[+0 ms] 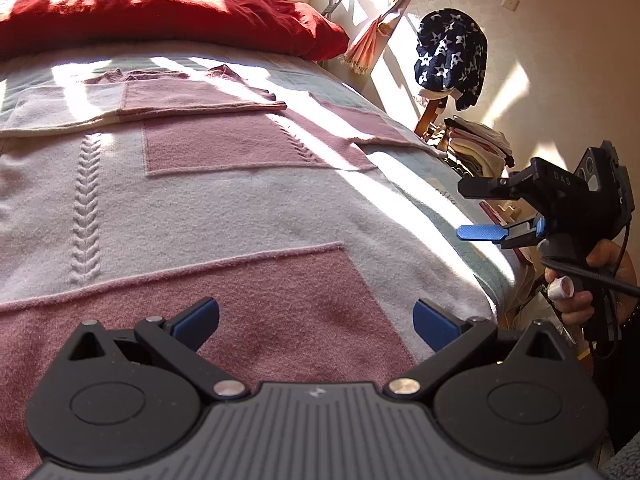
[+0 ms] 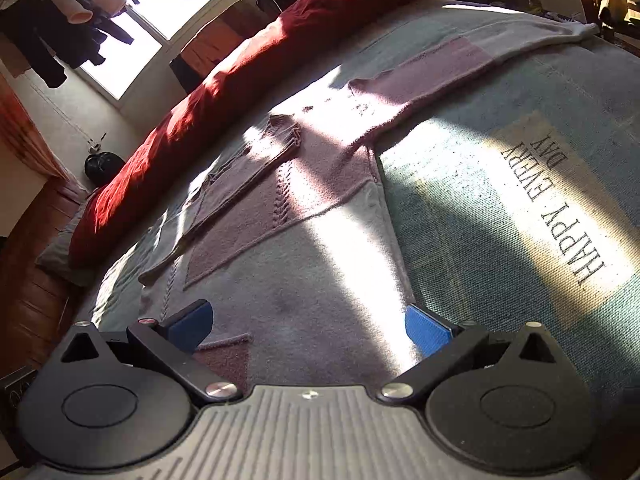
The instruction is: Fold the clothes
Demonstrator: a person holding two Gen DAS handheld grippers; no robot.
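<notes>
Both grippers hang spread and empty: our left gripper (image 1: 316,318) over the pink-and-white patchwork knit sweater (image 1: 224,200) lying flat on the bed (image 2: 500,200), our right gripper (image 2: 308,326) near its hem. We should pinch matching corners and lift evenly.

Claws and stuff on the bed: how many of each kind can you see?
Claws: 2, left claw and right claw
Patchwork sweaters: 1
Red duvets: 1
Bed covers with writing: 1
Total: 5

home bedroom, bed (image 2: 500,184) with red pillow (image 1: 168,16), curtained window (image 2: 160,12), hanging clothes (image 2: 48,40)
</notes>
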